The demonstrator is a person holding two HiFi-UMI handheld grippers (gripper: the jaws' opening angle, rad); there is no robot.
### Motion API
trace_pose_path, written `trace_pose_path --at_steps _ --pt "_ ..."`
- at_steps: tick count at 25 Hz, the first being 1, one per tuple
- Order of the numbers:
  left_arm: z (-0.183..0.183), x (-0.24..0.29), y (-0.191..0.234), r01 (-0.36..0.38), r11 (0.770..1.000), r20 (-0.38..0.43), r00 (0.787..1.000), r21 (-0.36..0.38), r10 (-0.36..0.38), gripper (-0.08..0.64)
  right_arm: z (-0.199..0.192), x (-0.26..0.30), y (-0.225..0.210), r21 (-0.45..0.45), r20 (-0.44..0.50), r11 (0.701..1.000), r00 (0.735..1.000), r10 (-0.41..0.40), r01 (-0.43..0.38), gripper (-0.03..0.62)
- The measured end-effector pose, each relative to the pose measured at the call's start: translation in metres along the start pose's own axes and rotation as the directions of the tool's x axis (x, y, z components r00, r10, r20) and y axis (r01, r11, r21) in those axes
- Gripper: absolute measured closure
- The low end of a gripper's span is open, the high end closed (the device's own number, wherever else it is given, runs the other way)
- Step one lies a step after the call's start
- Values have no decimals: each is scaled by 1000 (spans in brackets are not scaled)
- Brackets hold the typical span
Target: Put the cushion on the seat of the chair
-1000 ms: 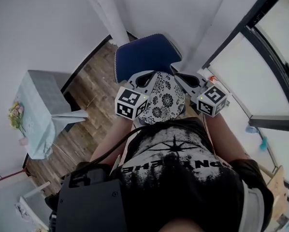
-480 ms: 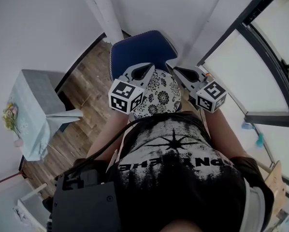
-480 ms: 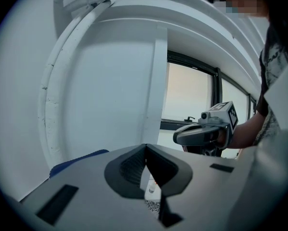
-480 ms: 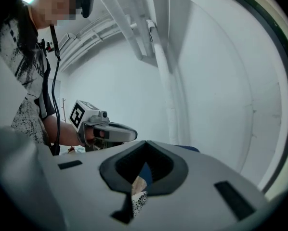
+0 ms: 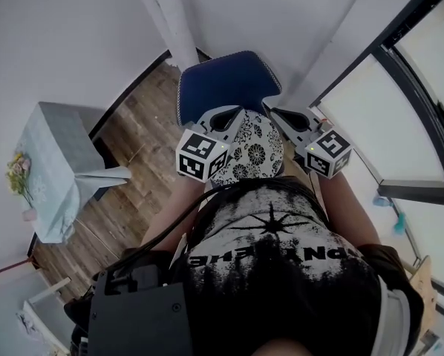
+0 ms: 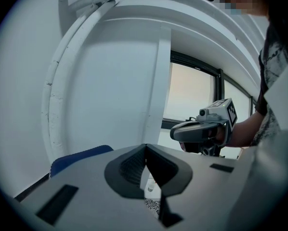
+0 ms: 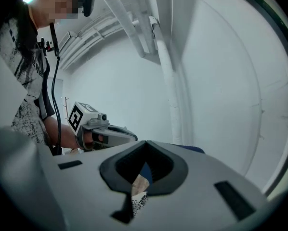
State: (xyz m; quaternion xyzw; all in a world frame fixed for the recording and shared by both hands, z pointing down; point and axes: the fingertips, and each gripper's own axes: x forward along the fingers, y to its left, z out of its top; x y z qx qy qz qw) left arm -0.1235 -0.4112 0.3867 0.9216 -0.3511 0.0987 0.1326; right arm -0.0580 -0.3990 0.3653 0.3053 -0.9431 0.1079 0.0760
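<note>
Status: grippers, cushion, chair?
Left gripper and right gripper shut on cushion edges. Cushion held before chair, apparently not down yet. Chair bare, nothing in the way.

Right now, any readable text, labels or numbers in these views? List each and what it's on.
Shirt: a row of white block letters, upside down and creased; not readable with confidence.
Marker cube of the left tool: black-and-white square codes, no words.
Marker cube of the right tool: the same, codes only.
Cushion: floral pattern, no text.
Nothing else legible in any view.
</note>
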Motion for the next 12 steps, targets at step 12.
trace_pose_path --at_steps 12 --pt "-7 -5 -1 -13 1000 -3 1000 -14 13 545 1 10 12 -21 -12 998 998 56 -56 575"
